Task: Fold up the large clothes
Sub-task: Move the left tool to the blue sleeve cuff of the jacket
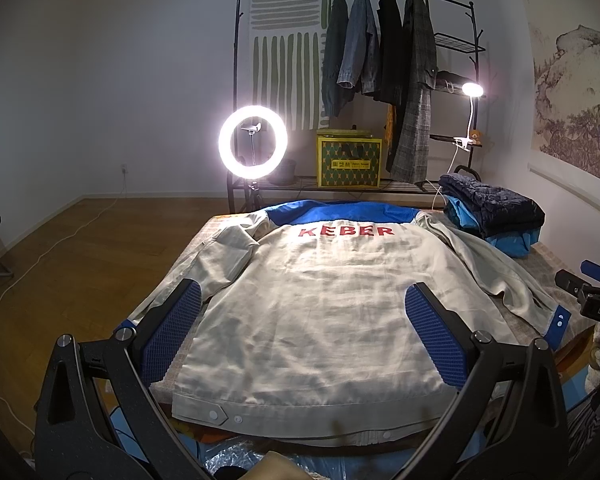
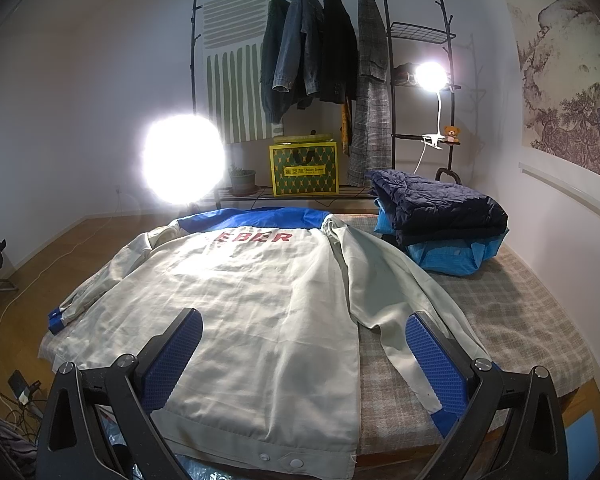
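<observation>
The table (image 2: 520,312), under a plaid cloth, carries a beige jacket (image 1: 312,300) spread flat, back upward. Its long axis runs from the near edge, where the hem overhangs slightly, to the far edge, where the blue yoke and red lettering lie. The left sleeve reaches the table's left edge; the right sleeve slants over bare cloth, its blue cuff (image 1: 559,321) near the front right corner. A stack of folded clothes (image 2: 440,220) fills the far right corner, well apart from the jacket's body. The left gripper (image 1: 304,334) and right gripper (image 2: 304,354) hover above the hem, fingers spread wide, holding nothing.
</observation>
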The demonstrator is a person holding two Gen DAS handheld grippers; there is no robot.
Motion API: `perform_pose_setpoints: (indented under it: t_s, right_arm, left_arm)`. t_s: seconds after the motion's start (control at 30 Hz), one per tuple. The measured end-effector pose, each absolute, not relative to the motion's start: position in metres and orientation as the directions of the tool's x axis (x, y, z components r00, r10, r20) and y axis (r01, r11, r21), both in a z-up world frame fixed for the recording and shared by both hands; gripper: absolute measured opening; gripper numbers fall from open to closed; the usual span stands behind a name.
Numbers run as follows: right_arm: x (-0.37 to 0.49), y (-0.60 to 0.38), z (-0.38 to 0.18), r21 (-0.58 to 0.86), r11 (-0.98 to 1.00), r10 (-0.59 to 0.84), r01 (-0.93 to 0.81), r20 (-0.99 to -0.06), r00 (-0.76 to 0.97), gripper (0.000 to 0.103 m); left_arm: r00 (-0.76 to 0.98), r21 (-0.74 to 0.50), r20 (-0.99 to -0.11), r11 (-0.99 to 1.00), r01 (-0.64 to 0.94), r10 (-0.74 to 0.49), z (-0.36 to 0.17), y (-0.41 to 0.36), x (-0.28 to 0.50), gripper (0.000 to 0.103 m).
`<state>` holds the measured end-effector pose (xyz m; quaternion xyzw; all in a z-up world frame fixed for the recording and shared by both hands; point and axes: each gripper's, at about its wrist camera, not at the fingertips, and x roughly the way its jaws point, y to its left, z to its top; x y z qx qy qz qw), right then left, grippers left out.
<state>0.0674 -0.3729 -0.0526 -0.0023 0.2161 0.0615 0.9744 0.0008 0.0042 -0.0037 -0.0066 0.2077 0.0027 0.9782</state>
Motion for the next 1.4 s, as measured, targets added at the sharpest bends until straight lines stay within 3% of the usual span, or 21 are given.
perform_pose_setpoints:
  t_s: [1.4]
  right_arm:
    - [0.105,-0.280,-0.053,-0.012,0.972,0.203,-0.235,-0.458,0.865,0.103]
  left_arm:
    - [0.872,-0.004,-0.478,0.992,-0.124,0.107,-0.027,0.060,0.014,0.103]
